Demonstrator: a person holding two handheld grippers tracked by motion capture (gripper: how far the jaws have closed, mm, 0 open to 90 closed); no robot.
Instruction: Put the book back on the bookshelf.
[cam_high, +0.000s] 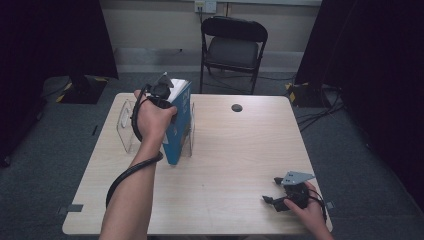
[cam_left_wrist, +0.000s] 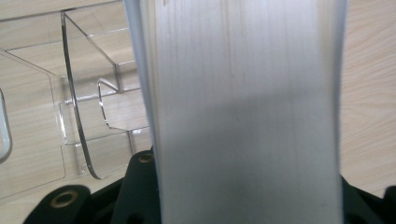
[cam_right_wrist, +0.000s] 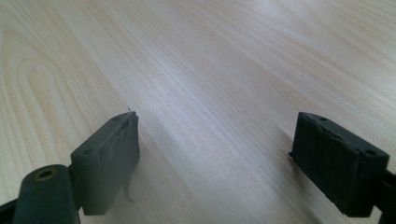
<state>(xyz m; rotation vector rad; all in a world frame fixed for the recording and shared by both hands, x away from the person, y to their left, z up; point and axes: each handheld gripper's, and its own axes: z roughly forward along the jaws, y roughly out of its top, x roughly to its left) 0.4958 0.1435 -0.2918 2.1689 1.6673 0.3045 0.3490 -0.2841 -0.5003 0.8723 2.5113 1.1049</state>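
Left hand-held gripper (cam_high: 167, 95) clamps the blue book (cam_high: 177, 127) upright in the clear rack (cam_high: 125, 127); right hand-held gripper (cam_high: 274, 192) gapes wide.

Open tabletop (cam_high: 240, 150) between the hands — clear acrylic rack (cam_high: 127, 125) and upright blue book (cam_high: 177, 125), seemingly within it, crowding the far-left corner

The left arm (cam_high: 131, 195) reaches far forward from the near edge of the surface (cam_high: 235, 150). Its hand (cam_high: 152, 120) wraps around the left hand-held gripper (cam_high: 161, 92), which points down, with its jaws closed on something wide. The right hand (cam_high: 311, 212) rests low at the near right corner of the surface. The right hand-held gripper (cam_high: 278, 191) lies almost flat there, jaws wide apart, gripping nothing.
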